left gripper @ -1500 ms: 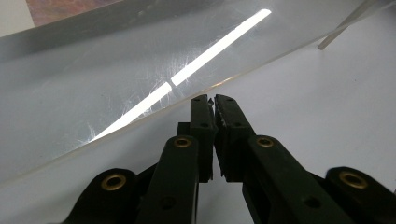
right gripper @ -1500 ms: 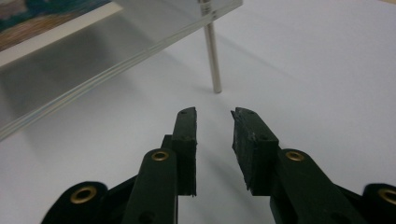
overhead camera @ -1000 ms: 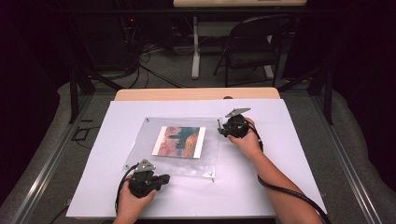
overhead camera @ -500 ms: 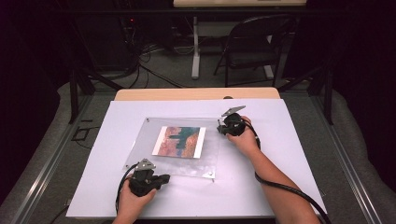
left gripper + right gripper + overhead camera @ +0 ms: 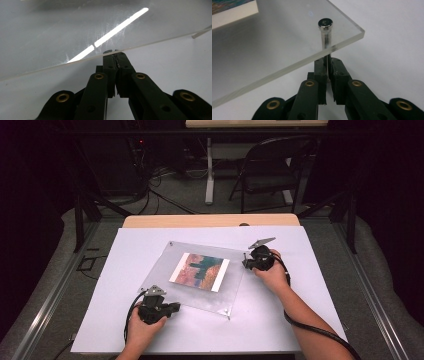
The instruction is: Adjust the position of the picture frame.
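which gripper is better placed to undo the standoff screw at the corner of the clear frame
Right. The right gripper sits at the corner of the acrylic frame, jaws shut on the standoff screw. The left gripper is shut at the plain near edge, no screw by it.

No writing can be read anywhere; the picture [image 5: 200, 271] under the acrylic sheet [image 5: 165, 260] seems wordless.

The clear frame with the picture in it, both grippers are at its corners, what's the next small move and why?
Probably lift both ends together, level. The left gripper is shut at the clear frame's near edge, and the right gripper is shut at the metal post in the far corner.
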### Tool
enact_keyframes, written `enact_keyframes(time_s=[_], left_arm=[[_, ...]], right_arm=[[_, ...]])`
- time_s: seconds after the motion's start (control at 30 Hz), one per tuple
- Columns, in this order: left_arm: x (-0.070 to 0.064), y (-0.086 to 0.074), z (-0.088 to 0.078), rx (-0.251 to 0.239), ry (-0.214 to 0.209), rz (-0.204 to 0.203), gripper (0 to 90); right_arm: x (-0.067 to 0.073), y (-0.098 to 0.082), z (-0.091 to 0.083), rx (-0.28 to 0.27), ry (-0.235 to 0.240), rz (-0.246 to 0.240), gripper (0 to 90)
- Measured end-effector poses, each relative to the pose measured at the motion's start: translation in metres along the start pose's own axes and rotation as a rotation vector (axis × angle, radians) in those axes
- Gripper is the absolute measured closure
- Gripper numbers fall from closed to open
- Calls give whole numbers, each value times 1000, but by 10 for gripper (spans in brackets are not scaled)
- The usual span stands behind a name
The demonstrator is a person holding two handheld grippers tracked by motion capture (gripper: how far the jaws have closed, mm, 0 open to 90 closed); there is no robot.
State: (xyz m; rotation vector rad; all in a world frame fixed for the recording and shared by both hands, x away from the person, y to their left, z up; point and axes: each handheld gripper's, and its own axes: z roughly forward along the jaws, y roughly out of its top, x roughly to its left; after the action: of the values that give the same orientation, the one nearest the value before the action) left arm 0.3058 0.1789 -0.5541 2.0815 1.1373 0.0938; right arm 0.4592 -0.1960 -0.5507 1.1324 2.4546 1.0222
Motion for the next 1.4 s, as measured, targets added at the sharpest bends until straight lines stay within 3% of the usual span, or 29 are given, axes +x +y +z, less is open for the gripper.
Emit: enact_keyframes(time_s=[0.27, 0.47, 0.67, 0.8, 0.9, 1.07, 1.17, 1.4], left_arm=[[6, 14, 9, 24, 10, -14, 895], [14, 29, 16, 39, 53, 4, 899], [31, 48, 26, 22, 68, -30, 900], [36, 54, 29, 15, 94, -21, 900], [40, 49, 26, 3, 83, -31, 877], [37, 38, 10, -5, 95, -28, 809], [26, 23, -8, -28, 84, -11, 755], [2, 1, -29, -62, 36, 50, 665]], right_arm=[[5, -32, -31, -2, -6, 35, 843], [11, -53, -53, 14, 8, 42, 848], [27, -72, -72, 17, 28, 64, 850], [45, -82, -78, 32, 49, 66, 851], [59, -88, -82, 26, 67, 64, 850], [63, -90, -83, 17, 68, 66, 849], [70, -93, -83, 5, 79, 65, 849], [86, -96, -85, 6, 110, 57, 847]])
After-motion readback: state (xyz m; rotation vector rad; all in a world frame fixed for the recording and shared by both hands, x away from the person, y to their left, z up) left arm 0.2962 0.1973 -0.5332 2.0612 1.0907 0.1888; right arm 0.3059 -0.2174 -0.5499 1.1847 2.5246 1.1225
